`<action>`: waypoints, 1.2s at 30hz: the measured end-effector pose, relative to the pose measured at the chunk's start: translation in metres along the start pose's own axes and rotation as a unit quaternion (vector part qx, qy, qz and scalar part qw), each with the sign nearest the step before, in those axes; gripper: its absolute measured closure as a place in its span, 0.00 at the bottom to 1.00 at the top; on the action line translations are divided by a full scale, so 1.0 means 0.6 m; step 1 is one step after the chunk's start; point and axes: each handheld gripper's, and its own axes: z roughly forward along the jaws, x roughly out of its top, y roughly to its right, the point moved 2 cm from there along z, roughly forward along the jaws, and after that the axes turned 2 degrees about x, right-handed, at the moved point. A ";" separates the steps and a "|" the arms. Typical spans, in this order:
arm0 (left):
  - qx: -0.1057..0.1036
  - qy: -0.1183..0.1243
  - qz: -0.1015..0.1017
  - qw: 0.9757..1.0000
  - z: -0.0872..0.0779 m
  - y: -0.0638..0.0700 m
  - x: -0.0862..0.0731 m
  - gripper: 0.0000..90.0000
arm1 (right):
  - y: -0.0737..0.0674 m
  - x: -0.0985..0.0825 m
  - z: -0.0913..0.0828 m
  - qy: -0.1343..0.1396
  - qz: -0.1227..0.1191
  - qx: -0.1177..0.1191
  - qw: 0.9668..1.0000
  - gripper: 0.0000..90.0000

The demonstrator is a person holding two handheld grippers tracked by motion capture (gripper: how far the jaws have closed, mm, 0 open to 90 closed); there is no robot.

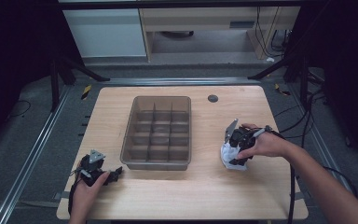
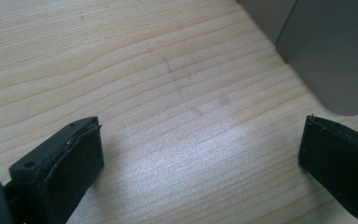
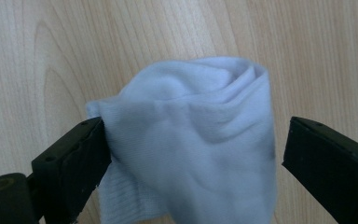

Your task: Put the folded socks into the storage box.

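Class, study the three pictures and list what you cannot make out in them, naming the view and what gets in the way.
- White sock: its lower part runs off the bottom edge of the right gripper view, and it is blurred.
- Right hand-held gripper: in the high view the hand covers it.
- Grey divided tray: in the left gripper view just an outer corner, cut by the frame edge.

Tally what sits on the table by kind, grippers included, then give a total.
Divided grey bin: 1
White rolled sock: 1
Handheld grippers: 2, the left gripper with jaws apart over bare wood, and the right gripper with its jaws either side of the sock
Total: 4
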 end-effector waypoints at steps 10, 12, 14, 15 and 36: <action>0.000 0.000 0.000 1.000 0.000 0.000 0.000 0.00 | -0.006 -0.007 0.010 0.000 0.001 0.007 1.000 0.13; 0.000 0.000 0.000 1.000 0.000 0.000 0.000 0.00 | -0.010 -0.007 0.006 0.002 0.001 0.004 1.000 0.14; 0.000 0.000 0.000 1.000 0.000 0.000 0.000 0.00 | -0.013 -0.006 0.003 0.003 -0.004 0.004 1.000 0.12; 0.000 0.000 0.000 1.000 0.000 0.000 0.000 0.00 | -0.016 -0.006 0.003 0.002 -0.006 0.004 1.000 0.11; 0.000 0.000 -0.001 1.000 0.000 0.000 0.000 0.00 | -0.057 -0.014 0.032 -0.012 -0.033 -0.024 0.999 0.03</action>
